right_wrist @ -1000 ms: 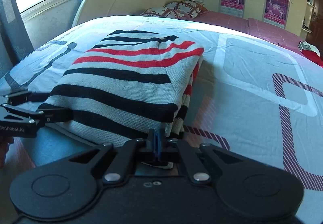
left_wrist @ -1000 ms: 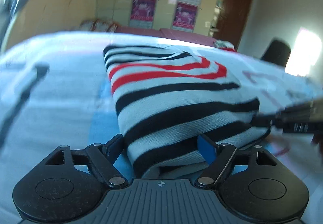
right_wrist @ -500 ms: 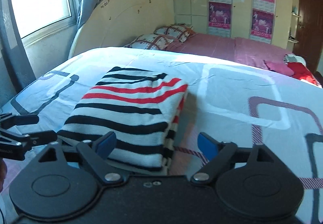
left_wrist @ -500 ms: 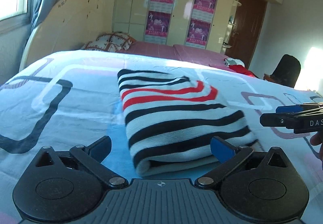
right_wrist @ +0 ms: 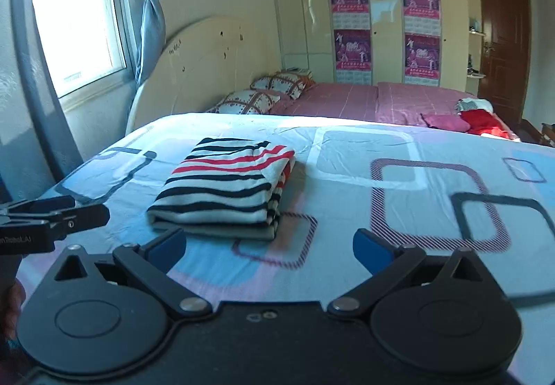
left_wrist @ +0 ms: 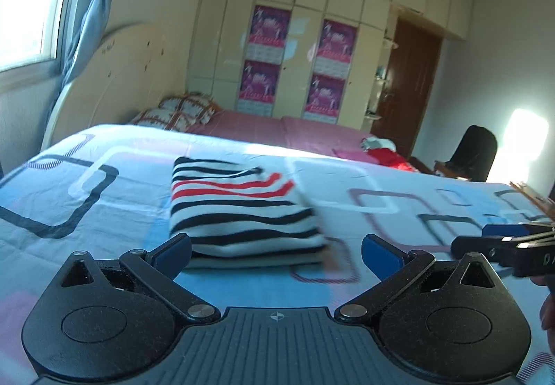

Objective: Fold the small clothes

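— So, where has the jumper ended up?

— Folded into a neat block, the striped sweater [left_wrist: 242, 211] lies flat on the patterned bedspread [right_wrist: 416, 197], toward the window side of the bed. Nothing holds it. The left gripper [left_wrist: 275, 251] hangs just short of its near edge with both blue fingers [left_wrist: 173, 254] spread wide and only the cover between them. The right gripper [right_wrist: 269, 248] is off the sweater's near right corner; its jaws are opening, with nothing between them either.

— Any box or basket about?

— None that I can see. Nothing is packed into anything; the sweater sits straight on the cover.

— What else is around?

— Two patterned pillows [right_wrist: 267, 93] against the curved headboard [right_wrist: 201, 48], a pink sheet [right_wrist: 392, 100] beyond the bedspread, and a heap of red and pink clothes [right_wrist: 475, 117] at the far right of it. Behind stand cream wardrobes with four purple posters [left_wrist: 267, 27], a brown door [right_wrist: 503, 38], and a curtained window [right_wrist: 76, 13] on the left. A dark chair [left_wrist: 475, 152] stands by the sunlit wall.

— Anything in the way?

— No, the cover between each gripper and the sweater is bare. Each gripper shows side-on at the edge of the other's view, cut off by the frame, with part of a hand [left_wrist: 548, 312] just showing. The poster print is too blurred to read.
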The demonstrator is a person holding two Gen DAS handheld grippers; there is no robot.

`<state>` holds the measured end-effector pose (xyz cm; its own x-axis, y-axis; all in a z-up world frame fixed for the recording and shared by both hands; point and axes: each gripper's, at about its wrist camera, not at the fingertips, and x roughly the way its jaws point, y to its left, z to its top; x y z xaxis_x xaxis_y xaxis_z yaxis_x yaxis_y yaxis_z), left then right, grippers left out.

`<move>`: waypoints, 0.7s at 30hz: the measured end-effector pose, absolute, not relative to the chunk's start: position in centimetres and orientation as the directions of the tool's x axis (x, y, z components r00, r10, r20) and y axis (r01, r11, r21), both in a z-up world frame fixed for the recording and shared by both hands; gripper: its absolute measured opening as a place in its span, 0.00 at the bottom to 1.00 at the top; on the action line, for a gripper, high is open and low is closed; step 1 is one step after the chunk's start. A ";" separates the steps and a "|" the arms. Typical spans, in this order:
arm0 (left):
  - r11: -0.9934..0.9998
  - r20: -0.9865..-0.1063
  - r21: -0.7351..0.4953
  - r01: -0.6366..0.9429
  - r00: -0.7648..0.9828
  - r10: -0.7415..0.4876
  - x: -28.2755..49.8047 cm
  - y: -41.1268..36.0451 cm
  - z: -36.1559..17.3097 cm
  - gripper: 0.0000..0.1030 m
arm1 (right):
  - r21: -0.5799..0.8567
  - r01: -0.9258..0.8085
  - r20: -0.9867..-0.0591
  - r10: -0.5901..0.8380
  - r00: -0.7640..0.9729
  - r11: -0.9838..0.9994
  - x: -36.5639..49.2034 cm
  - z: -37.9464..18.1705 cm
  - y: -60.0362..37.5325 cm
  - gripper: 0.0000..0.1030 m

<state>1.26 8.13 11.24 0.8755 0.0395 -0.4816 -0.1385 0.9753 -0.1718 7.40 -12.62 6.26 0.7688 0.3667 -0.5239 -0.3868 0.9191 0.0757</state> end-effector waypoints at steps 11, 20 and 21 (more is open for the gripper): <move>0.982 -0.441 -0.138 -0.128 0.896 0.055 -11.4 1.3 15.1 1.00 | 0.075 -0.333 -0.472 0.327 0.819 0.940 -4.6 8.6 -17.4 0.99; 0.964 -0.420 -0.185 -0.191 0.902 0.098 -15.7 1.4 15.7 1.00 | 0.057 -0.361 -0.460 0.346 0.818 0.931 -7.1 9.2 -17.1 0.99; 0.963 -0.420 -0.184 -0.195 0.902 0.102 -15.7 1.6 15.7 1.00 | 0.060 -0.364 -0.461 0.349 0.816 0.930 -7.0 9.3 -17.0 0.99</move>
